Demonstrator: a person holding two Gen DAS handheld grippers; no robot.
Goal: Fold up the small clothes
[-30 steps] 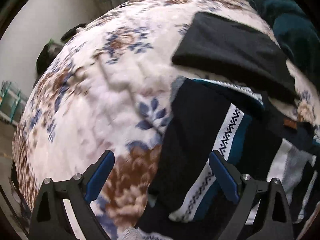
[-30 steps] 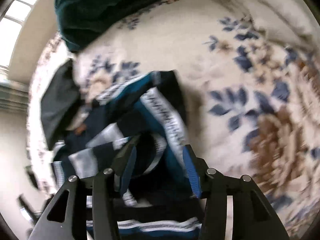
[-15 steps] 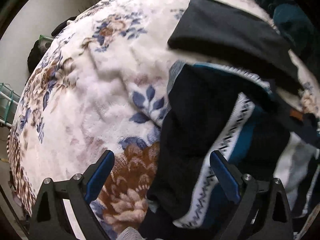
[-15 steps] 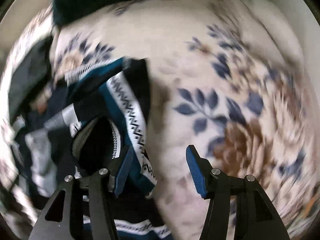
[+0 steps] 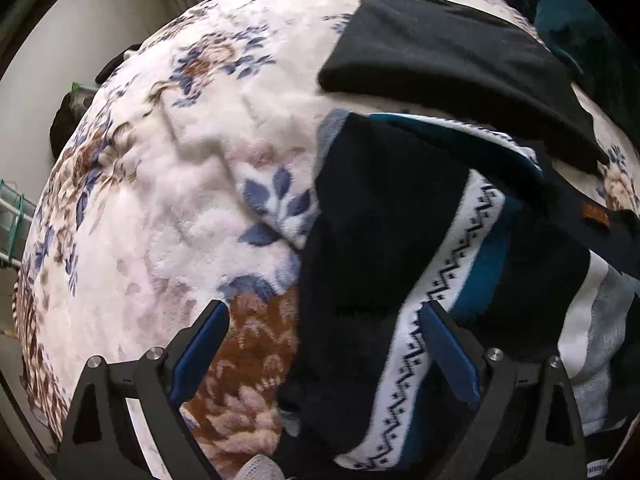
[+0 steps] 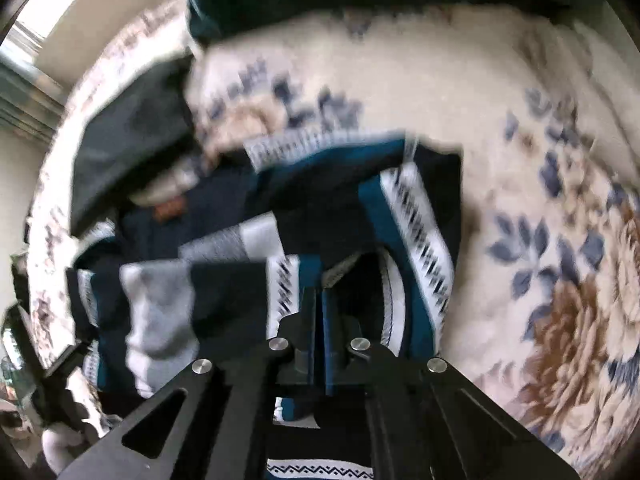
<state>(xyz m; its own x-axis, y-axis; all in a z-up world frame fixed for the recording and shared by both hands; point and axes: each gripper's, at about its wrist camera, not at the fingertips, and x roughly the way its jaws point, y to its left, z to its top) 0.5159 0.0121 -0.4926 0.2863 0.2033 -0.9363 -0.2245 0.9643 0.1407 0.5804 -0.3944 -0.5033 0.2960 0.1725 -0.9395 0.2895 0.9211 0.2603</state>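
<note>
Now the right gripper (image 6: 320, 312) has its jaws pressed together, whereas half a second ago they stood apart over the blanket with only the left pad against the cloth. A fold of the patterned sweater (image 6: 360, 216) looks pinched between the pads, though motion blur in the right wrist view makes the exact bit of cloth hard to read. The sweater, dark navy with teal bands and white zigzag-trimmed stripes, lies crumpled on the floral blanket (image 6: 540, 128), and in this view it sits more centred and spread wider across the frame than it did a moment ago. A small brown label (image 6: 170, 210) shows on its navy part toward the left.

From the left wrist view, the left gripper (image 5: 324, 350) hangs with its blue pads wide apart and nothing between them touching either pad; its spread matches the earlier frames. Below it, the sweater (image 5: 380, 232) edge runs between the fingers, with the brown flower of the blanket (image 5: 160, 184) under the left finger and the white zigzag stripe by the right one. The framing here has barely shifted. A folded black garment (image 5: 452, 60) lies flat beyond the sweater, its near edge just overlapping it. A dark teal heap (image 5: 568, 28) sits at the far right corner.
</note>
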